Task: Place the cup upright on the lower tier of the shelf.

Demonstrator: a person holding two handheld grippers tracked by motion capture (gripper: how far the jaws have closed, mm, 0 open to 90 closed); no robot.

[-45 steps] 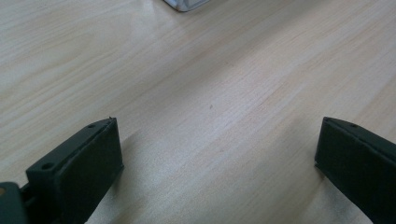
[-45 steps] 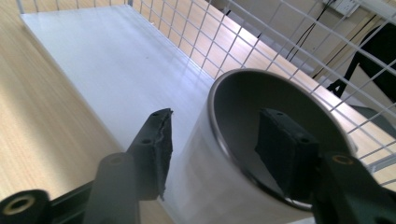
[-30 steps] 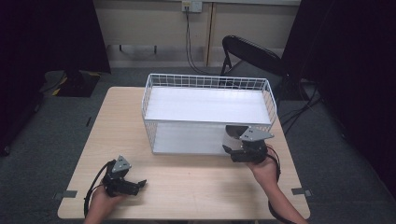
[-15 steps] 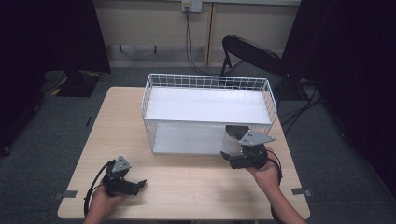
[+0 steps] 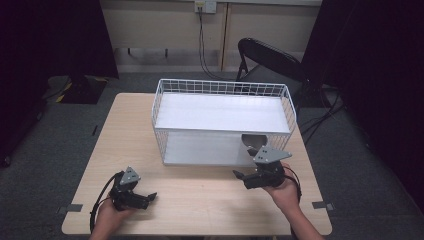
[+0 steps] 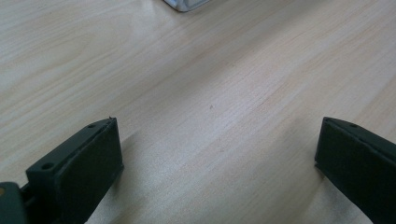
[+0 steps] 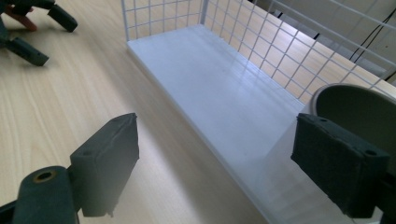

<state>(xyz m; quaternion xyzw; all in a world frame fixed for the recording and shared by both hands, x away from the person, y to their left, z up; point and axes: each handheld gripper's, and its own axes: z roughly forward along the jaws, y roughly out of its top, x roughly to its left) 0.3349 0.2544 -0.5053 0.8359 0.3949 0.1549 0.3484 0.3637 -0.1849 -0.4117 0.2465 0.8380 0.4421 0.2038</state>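
Note:
A white wire rack (image 5: 222,87) with two white shelves stands on the wooden table (image 5: 200,200). A grey bowl (image 5: 252,141) sits at the right end of its lower shelf (image 7: 219,88); in the right gripper view the bowl (image 7: 355,105) lies just behind the right jaw. My right gripper (image 5: 242,179) hovers in front of the rack, pointing left. It is open, its jaws have just been opening, and nothing is between them (image 7: 215,135). My left gripper (image 5: 149,199) rests open near the front left, with bare wood between its jaws (image 6: 217,128).
A black folding chair (image 5: 270,60) stands behind the table, with cables on the floor beside it. A corner of the rack's base (image 6: 184,3) shows ahead of the left gripper. The left gripper (image 7: 32,32) appears far off in the right gripper view.
The right gripper has drawn back from the rack's lower shelf toward the front edge of the table, away from the bowl. The left gripper has stayed put.

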